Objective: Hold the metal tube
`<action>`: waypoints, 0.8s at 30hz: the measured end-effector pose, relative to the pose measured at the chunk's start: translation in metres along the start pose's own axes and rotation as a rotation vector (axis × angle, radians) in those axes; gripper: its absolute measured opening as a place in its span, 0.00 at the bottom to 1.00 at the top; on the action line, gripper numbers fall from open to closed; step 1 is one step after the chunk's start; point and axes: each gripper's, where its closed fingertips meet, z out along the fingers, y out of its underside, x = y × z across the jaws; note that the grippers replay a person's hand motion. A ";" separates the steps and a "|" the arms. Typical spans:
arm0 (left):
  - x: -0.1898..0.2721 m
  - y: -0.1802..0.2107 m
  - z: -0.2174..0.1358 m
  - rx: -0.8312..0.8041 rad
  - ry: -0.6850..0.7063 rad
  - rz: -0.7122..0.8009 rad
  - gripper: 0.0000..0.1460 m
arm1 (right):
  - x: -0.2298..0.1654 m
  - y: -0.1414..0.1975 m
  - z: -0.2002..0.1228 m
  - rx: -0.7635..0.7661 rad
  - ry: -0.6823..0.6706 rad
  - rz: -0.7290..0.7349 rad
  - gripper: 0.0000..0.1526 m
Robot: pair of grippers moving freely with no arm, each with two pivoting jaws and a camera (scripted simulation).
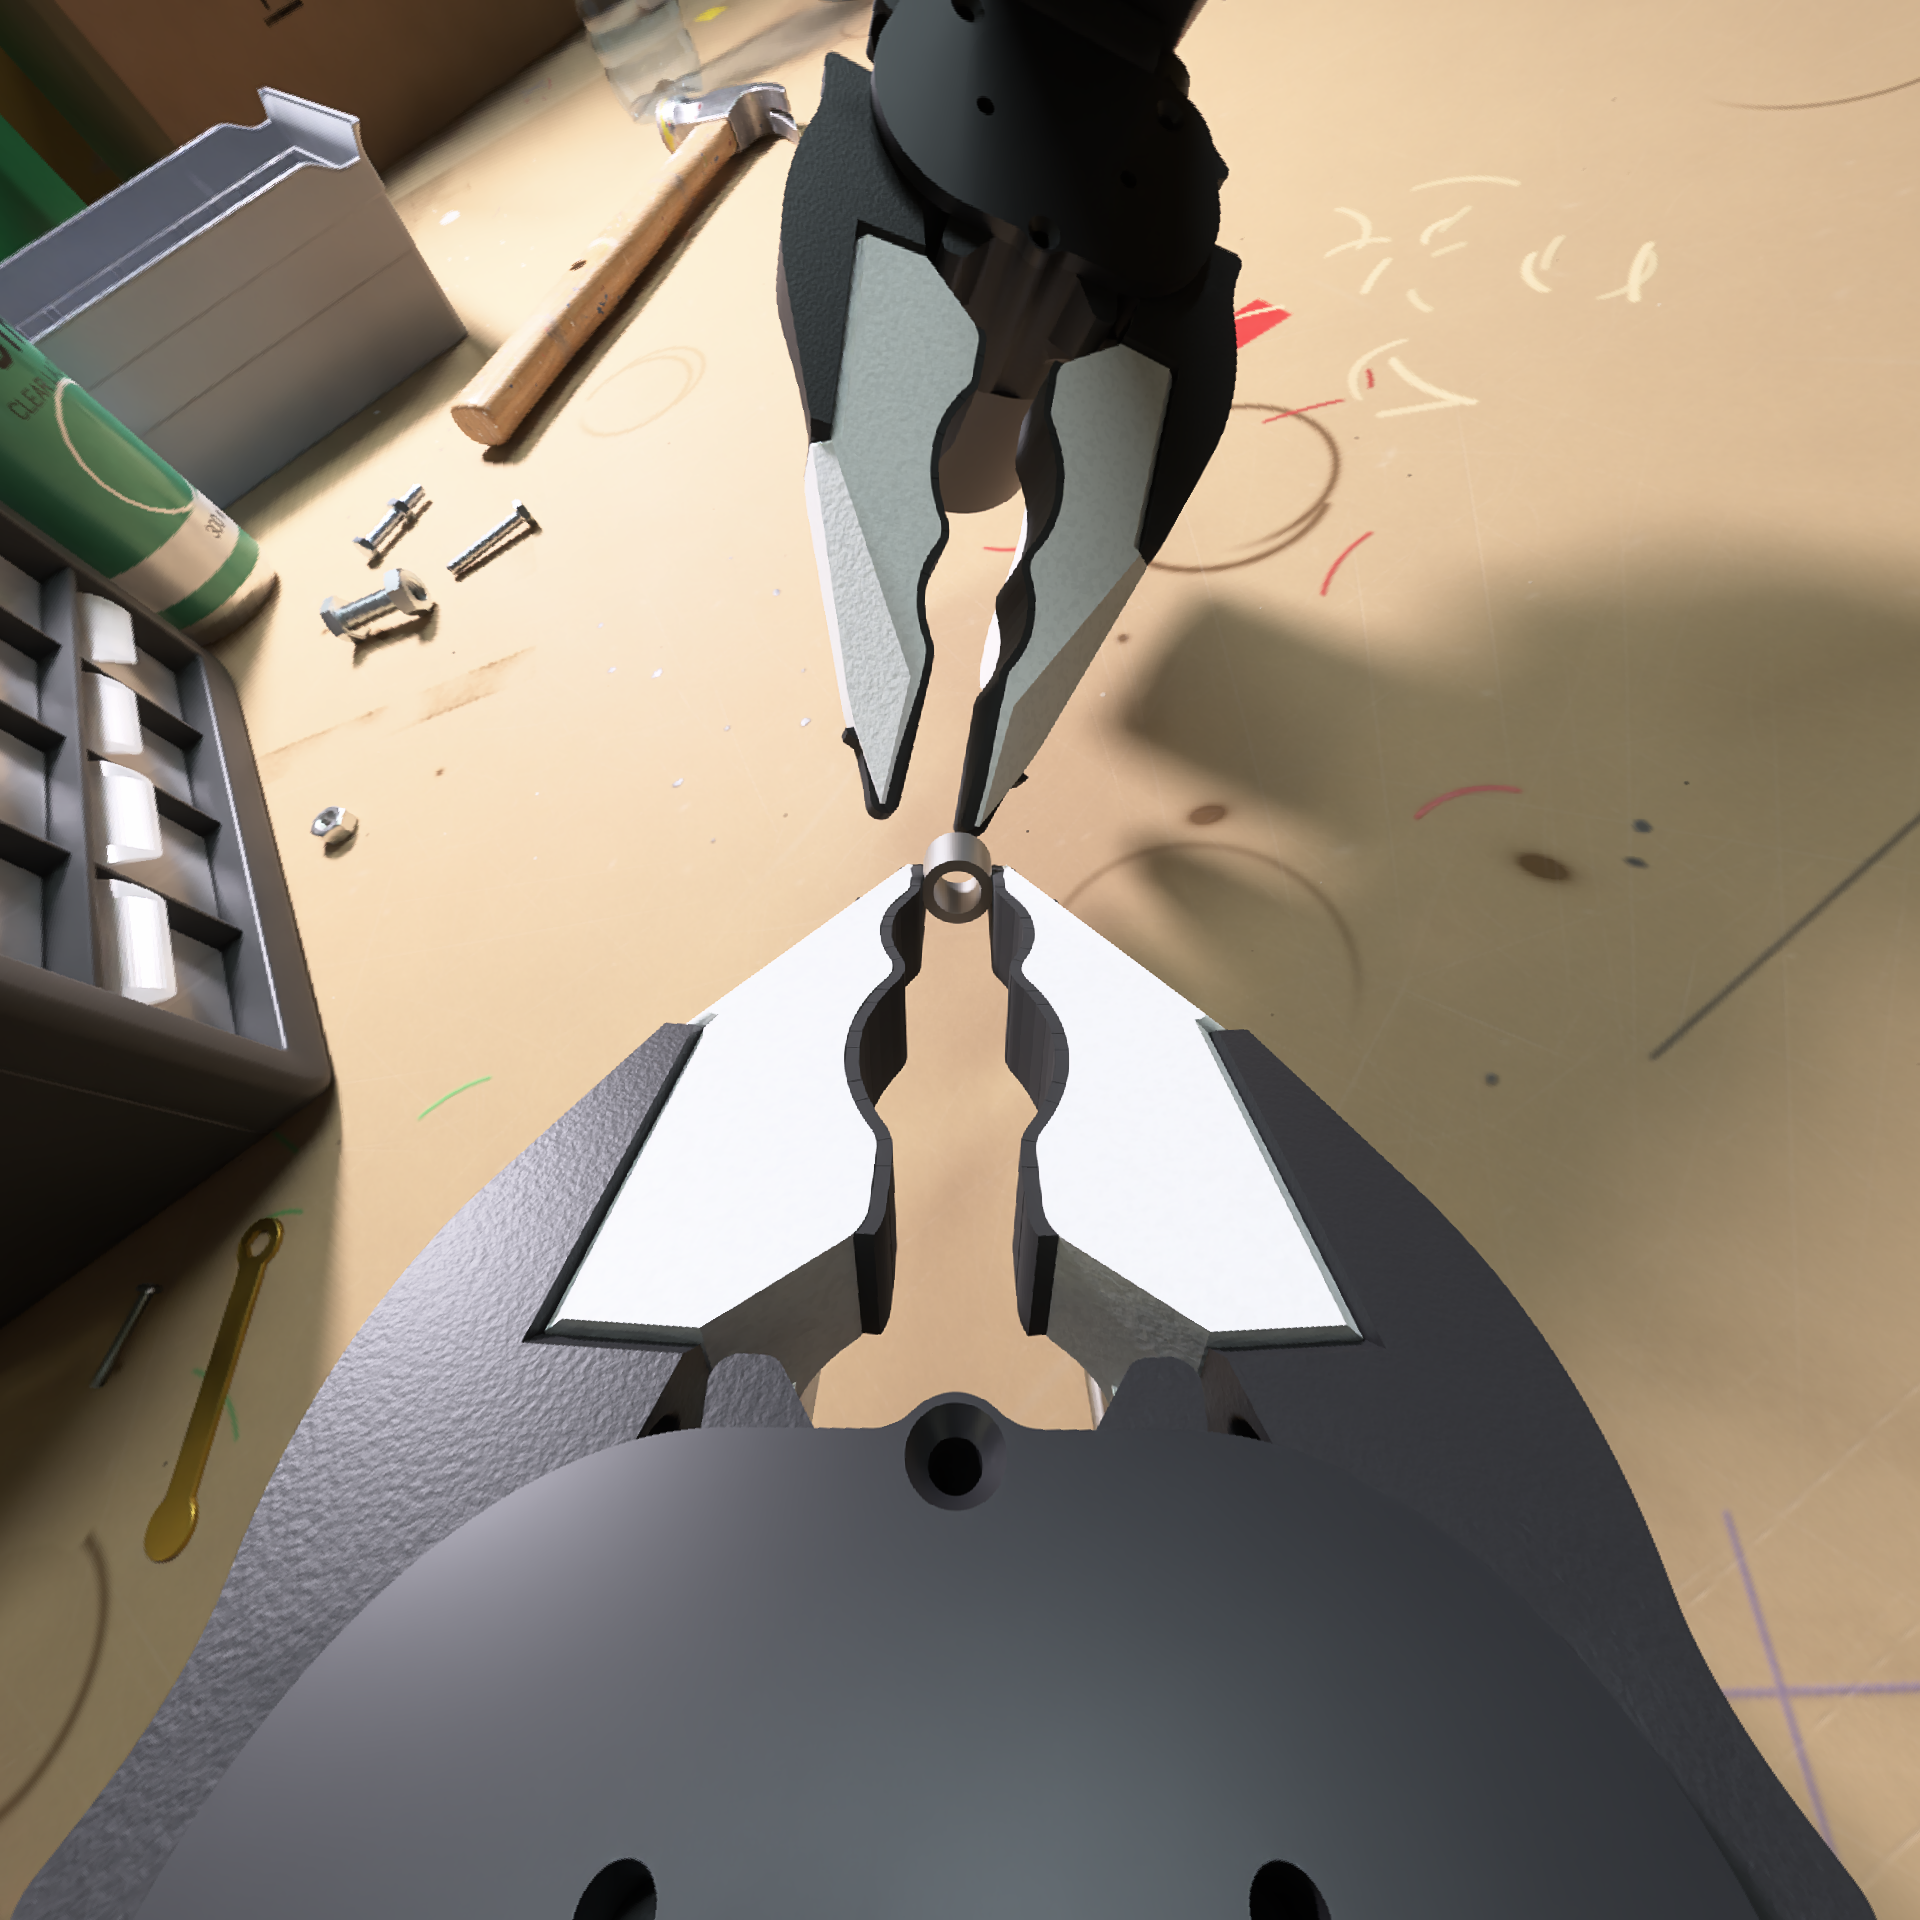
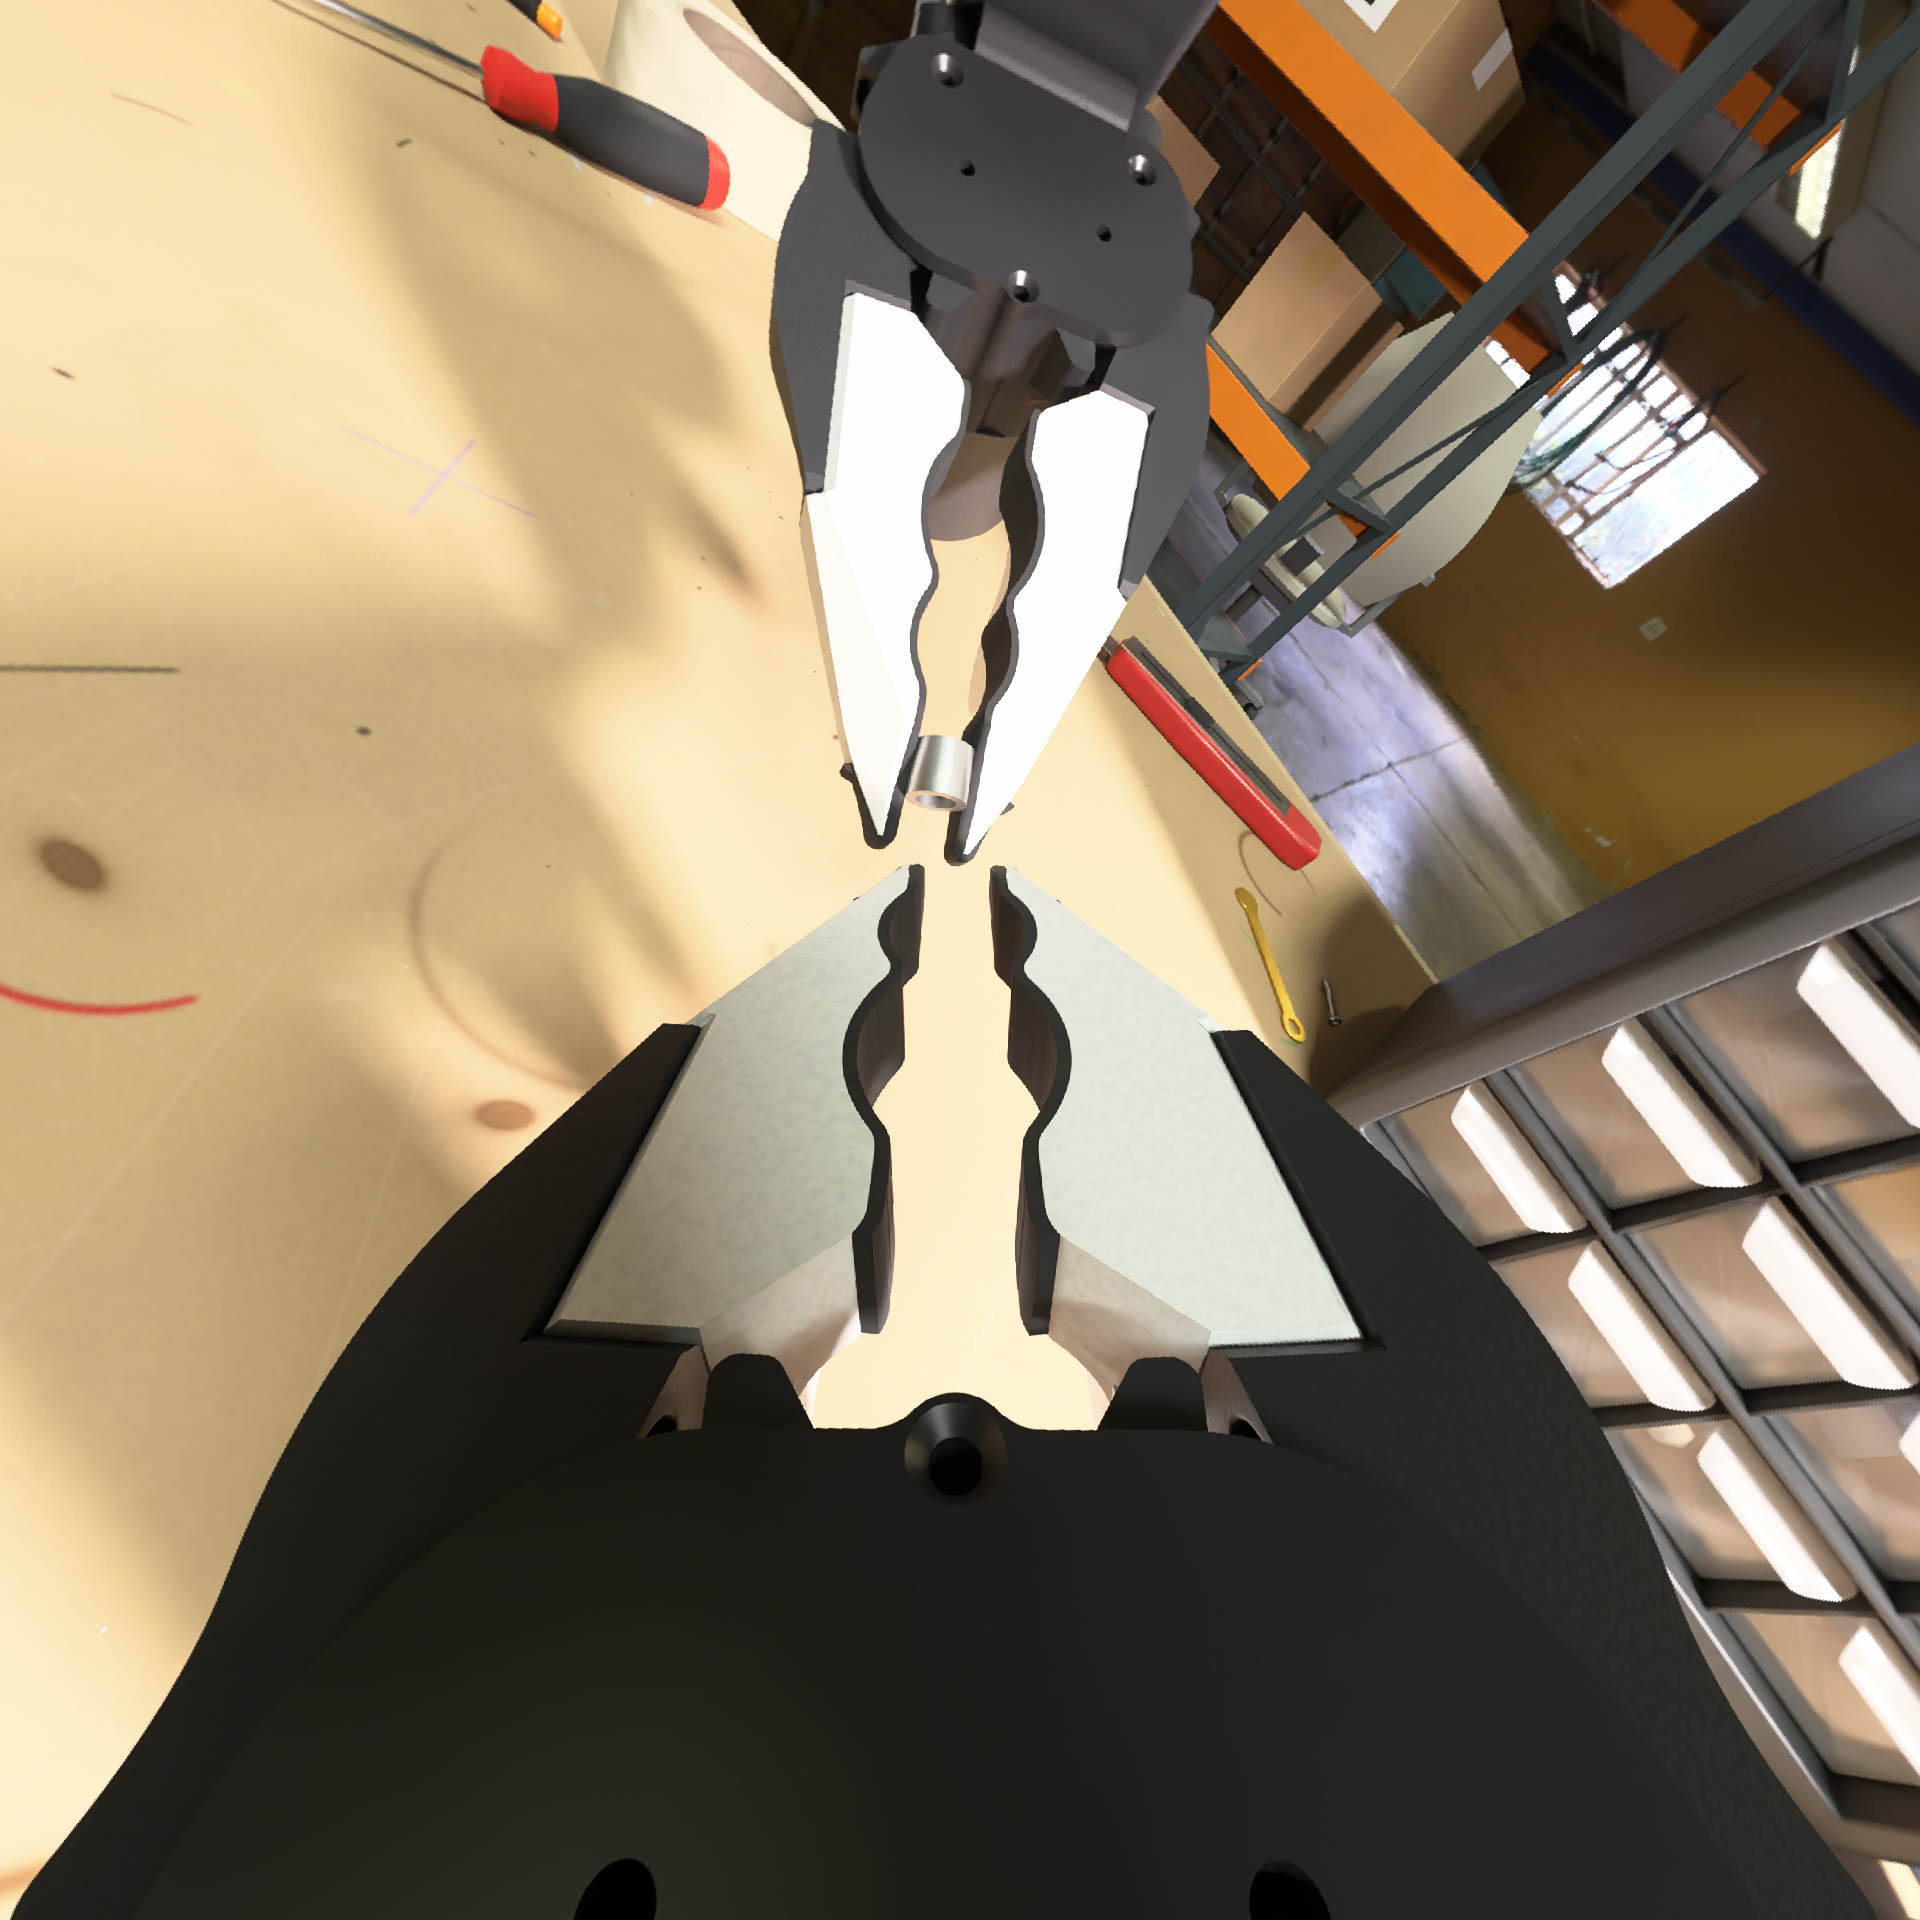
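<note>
The metal tube (image 1: 956,888) is a short silver sleeve, seen end-on in the left wrist view. My left gripper (image 1: 956,881) is shut on it at the very fingertips, above the wooden bench (image 1: 1455,1247). In the right wrist view the tube (image 2: 938,771) sits between the tips of the left gripper (image 2: 920,842). My right gripper (image 2: 956,878) faces it tip to tip, jaws a little apart with nothing between them. It also shows in the left wrist view (image 1: 925,816), just beyond the tube and not touching it.
A hammer (image 1: 623,260), grey bin (image 1: 239,291), green tube (image 1: 114,488), bolts (image 1: 384,603), a nut (image 1: 335,826) and a brass cotter pin (image 1: 213,1392) lie to the left. A drawer organiser (image 2: 1662,1247), red knife (image 2: 1210,753) and screwdriver (image 2: 613,130) are nearby.
</note>
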 end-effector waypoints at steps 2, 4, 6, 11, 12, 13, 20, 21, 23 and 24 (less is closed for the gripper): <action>-0.001 0.000 0.000 -0.003 -0.016 0.015 0.08 | 0.001 0.000 0.000 0.007 -0.008 0.030 0.08; -0.002 0.001 0.000 -0.009 -0.038 0.038 0.08 | 0.001 0.001 -0.001 0.016 -0.024 0.074 0.08; -0.002 0.000 0.000 -0.012 -0.047 0.040 0.08 | 0.003 0.003 -0.001 0.030 -0.047 0.105 0.08; -0.001 -0.001 0.002 -0.009 -0.021 0.016 0.08 | 0.001 0.007 0.003 0.031 -0.117 0.171 0.11; -0.001 -0.002 0.002 -0.011 -0.020 0.016 0.08 | 0.001 0.007 0.003 0.028 -0.121 0.167 0.11; -0.001 -0.002 0.002 -0.014 -0.018 0.017 0.08 | 0.001 0.006 0.003 0.027 -0.121 0.157 0.10; -0.002 -0.001 0.002 -0.047 -0.023 0.028 0.08 | 0.005 0.003 -0.002 0.059 -0.135 0.148 0.10; -0.002 -0.001 0.002 -0.047 -0.023 0.023 0.08 | 0.006 0.002 -0.002 0.069 -0.133 0.148 0.10; -0.002 -0.001 0.002 -0.046 -0.021 0.013 0.08 | 0.003 0.002 -0.002 0.051 -0.141 0.150 0.10; -0.002 -0.001 0.002 -0.049 -0.020 0.014 0.08 | 0.002 0.003 -0.002 0.045 -0.149 0.148 0.09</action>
